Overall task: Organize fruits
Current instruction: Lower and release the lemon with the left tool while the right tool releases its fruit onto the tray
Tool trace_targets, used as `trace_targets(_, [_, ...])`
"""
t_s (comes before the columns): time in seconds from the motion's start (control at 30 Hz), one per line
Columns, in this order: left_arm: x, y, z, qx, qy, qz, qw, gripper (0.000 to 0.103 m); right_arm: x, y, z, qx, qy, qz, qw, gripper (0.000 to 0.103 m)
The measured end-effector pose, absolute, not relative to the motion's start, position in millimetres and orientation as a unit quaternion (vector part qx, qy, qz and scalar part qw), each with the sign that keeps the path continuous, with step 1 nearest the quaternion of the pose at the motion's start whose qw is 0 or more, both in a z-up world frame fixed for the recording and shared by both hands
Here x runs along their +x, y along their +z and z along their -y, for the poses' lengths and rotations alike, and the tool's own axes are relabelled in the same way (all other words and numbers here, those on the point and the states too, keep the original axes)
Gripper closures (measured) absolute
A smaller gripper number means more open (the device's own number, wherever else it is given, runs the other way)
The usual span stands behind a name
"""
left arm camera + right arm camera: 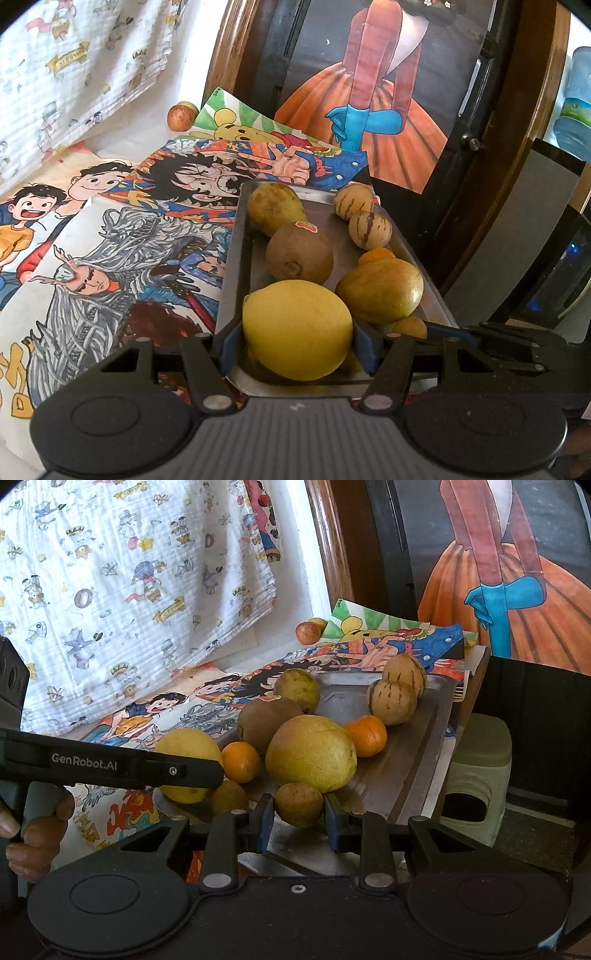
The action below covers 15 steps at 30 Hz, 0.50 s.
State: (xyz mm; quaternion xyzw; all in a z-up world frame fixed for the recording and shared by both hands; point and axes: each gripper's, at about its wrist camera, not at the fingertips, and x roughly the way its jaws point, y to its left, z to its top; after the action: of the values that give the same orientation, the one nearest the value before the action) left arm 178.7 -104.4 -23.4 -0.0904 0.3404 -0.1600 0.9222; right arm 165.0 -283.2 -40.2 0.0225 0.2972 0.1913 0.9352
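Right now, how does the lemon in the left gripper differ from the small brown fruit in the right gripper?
The lemon is large, smooth, bright yellow; the brown fruit is small, dull, speckled. The lemon fills the left gripper; the right gripper stands narrower. Both sit at the tray's near edge.

The left wrist view is taken from just behind the left gripper [297, 347], low at the near end of the metal tray [236, 236], and is aimed along the tray's length toward the framed painting [388, 110]. The right wrist view is taken from behind the right gripper [299, 821], at the same near end but angled from the right side, close above the fruit. The tray, the lemon [295, 328] [186, 746], the drawings [110, 240] and the patterned cloth [110, 590] are shared by both views.
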Motion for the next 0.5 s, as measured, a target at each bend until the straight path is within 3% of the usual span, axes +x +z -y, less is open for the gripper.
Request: trace_targets(0.5, [190.5, -24.4, 106.6, -0.091, -0.163, -0.339, 0.922, 0.037, 179.2, -41.3, 278.0, 0.018, 0.182, -0.291, 0.939, 0.072])
